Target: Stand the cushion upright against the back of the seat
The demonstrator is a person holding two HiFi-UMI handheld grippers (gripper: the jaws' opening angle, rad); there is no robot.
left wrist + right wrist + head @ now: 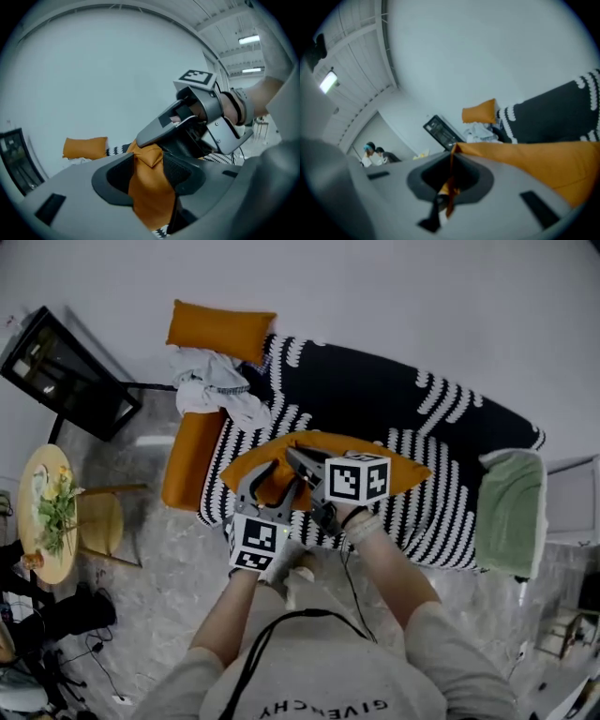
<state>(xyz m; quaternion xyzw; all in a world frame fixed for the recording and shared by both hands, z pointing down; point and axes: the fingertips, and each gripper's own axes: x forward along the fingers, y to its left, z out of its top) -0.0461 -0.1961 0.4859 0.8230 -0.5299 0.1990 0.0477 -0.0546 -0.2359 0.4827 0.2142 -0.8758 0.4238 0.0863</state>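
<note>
Both forearms reached forward, the grippers side by side and pitched slightly downward. The right gripper [294, 457] [450, 180] had its jaws closed on a thin edge of the orange cushion [408, 470] [543, 159]. The left gripper [272, 486] [147, 173] had its jaws wide open, a bunched corner loose between them. The cushion lay flat on the sofa [375, 395], stretching away beyond both jaws, plain and creased.

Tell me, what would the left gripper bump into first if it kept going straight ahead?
The orange cushion: its fabric already sits bunched between the open jaws of the left gripper. Just past it, the right gripper looks to be next, though the depth is hard to judge.
</note>
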